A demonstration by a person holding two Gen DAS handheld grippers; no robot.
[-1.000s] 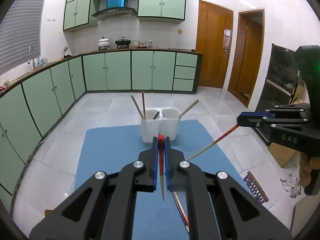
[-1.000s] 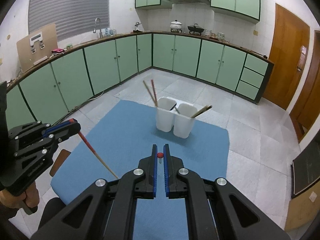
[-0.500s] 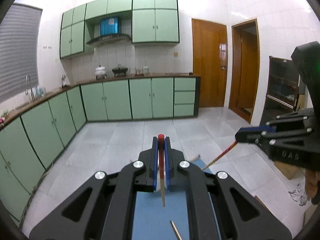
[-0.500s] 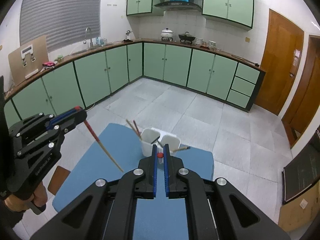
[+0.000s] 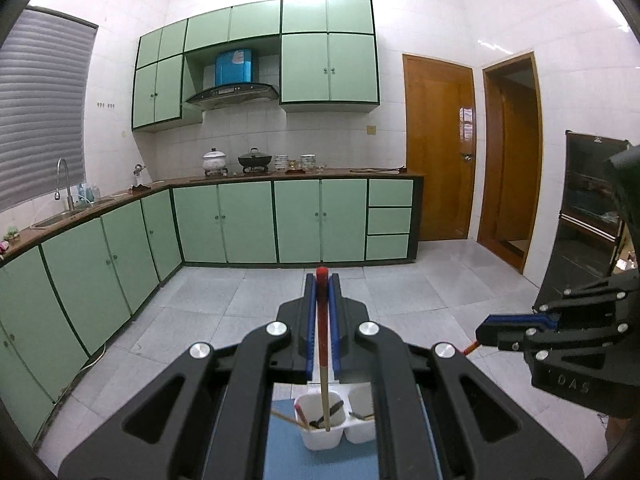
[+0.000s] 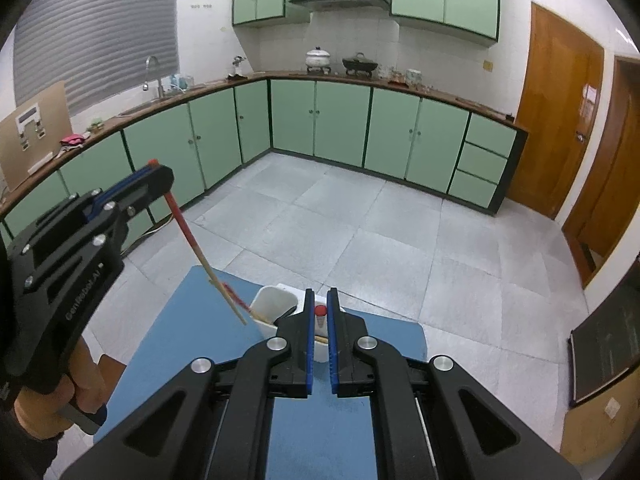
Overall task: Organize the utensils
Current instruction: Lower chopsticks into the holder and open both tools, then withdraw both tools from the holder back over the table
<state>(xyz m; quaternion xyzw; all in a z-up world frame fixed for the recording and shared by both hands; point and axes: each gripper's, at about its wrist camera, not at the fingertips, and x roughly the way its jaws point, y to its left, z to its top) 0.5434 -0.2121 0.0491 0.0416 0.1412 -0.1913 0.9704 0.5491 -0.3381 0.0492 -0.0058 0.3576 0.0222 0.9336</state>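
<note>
**Both tongs up over the holder, each w/ a chopstick**

Left wrist view: vs. a sec ago, the cam has come up and fwd. The white holder (image 5: pixel 338 420) sat mid-frame at 12 o'clock beyond the tips then; now it shows low at 6 o'clock, seen through the gap under the left tongs (image 5: pixel 322 276). Kitchen wall and cabinets fill far more of the frame. The blue mat (image 5: pixel 288 452) is down to a strip at bottom. Left tongs are clamped on a red-topped chopstick (image 5: pixel 322 344); its pale tip hangs down over the holder's left cup, where a dark utensil lies; can't tell if tip touches. Right tongs (image 5: pixel 480 334) at 3 o'clock, a bit of red stick poking out below them.

Right wrist view: same change – holder (image 6: pixel 276 304) was well ahead at 12 o'clock, now just beyond and partly hidden behind the right tongs (image 6: pixel 320 292). Right tongs pinch a second chopstick (image 6: pixel 320 314), red cap showing betw. the blue pads. Left tongs (image 6: pixel 158 170) at 9–10 o'clock; their stick slants down-right, tip just beside the holder's left rim. Hand (image 6: pixel 86 376) on the grip at 8 o'clock.
</note>
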